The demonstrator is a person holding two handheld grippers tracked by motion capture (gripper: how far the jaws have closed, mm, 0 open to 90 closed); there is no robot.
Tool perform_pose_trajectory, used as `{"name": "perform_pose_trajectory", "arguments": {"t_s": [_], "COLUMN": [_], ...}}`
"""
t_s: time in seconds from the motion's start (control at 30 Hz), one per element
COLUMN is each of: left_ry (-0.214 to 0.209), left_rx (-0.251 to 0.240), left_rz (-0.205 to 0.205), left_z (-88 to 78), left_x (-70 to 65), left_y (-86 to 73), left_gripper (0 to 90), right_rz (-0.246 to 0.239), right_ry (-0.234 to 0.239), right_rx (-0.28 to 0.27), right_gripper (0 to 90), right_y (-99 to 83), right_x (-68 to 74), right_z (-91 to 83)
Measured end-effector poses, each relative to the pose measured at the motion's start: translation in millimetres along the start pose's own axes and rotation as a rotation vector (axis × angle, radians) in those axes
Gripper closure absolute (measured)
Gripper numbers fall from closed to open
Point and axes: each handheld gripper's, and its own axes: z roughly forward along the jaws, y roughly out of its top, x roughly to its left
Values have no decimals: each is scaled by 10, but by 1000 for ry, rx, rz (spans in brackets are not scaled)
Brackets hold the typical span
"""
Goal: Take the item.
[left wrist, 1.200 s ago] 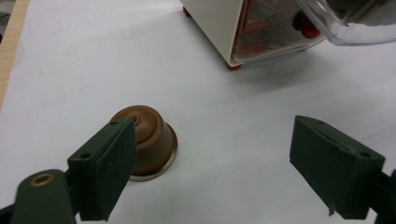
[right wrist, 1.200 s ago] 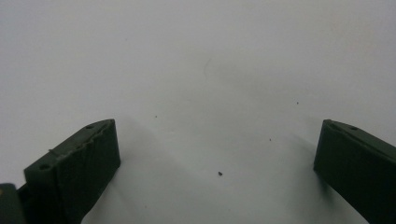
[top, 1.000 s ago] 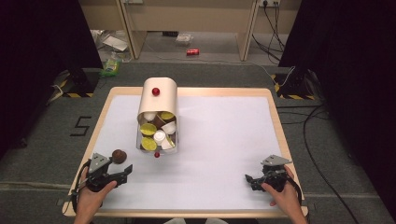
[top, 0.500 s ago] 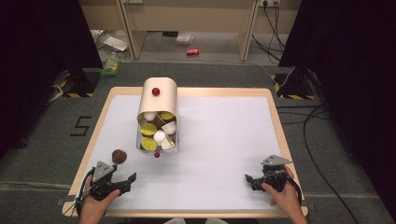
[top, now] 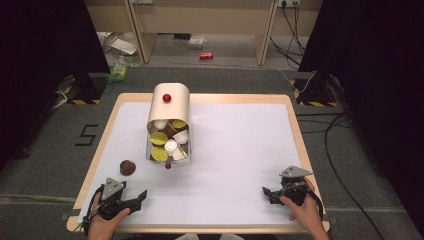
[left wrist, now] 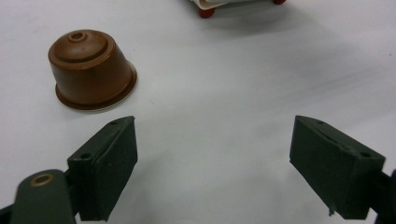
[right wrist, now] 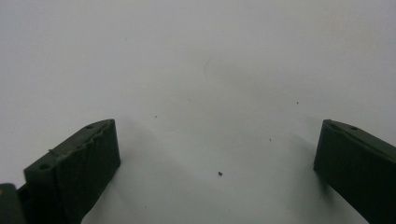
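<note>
A brown coffee capsule [top: 127, 167] stands upside down on the white table [top: 240, 150], left of the middle. In the left gripper view the capsule [left wrist: 91, 70] is ahead and to the left of the jaws, apart from them. My left gripper [top: 136, 197] [left wrist: 212, 172] rests near the front left edge, open, with nothing between its jaws. A container with a beige lid [top: 170, 107] lies on the table, and its clear part holds several yellow, white and brown capsules [top: 167, 142]. My right gripper [top: 268, 192] [right wrist: 217, 172] rests open on bare table at the front right.
The container's edge with a red foot [left wrist: 207, 12] shows at the top of the left gripper view. The table has a wooden rim [top: 296, 130]. On the floor beyond lie a red can [top: 206, 56] and cables [top: 330, 135].
My left gripper has drawn back toward the front edge, away from the brown capsule, which has stayed where it was. The right gripper has not moved.
</note>
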Motion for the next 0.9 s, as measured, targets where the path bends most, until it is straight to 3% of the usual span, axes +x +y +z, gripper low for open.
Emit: {"name": "perform_pose_trajectory", "arguments": {"t_s": [0.43,0.9], "left_ry": [20,29], "left_rx": [24,-6], "left_rz": [45,46], "left_z": [-17,-87], "left_x": [-108,-162], "left_y": [-115,-215], "left_gripper": [150,147], "right_rz": [4,0], "right_ry": [1,1], "right_rx": [2,0], "right_gripper": [7,8], "right_y": [0,0], "right_x": [2,0], "right_z": [-1,0]}}
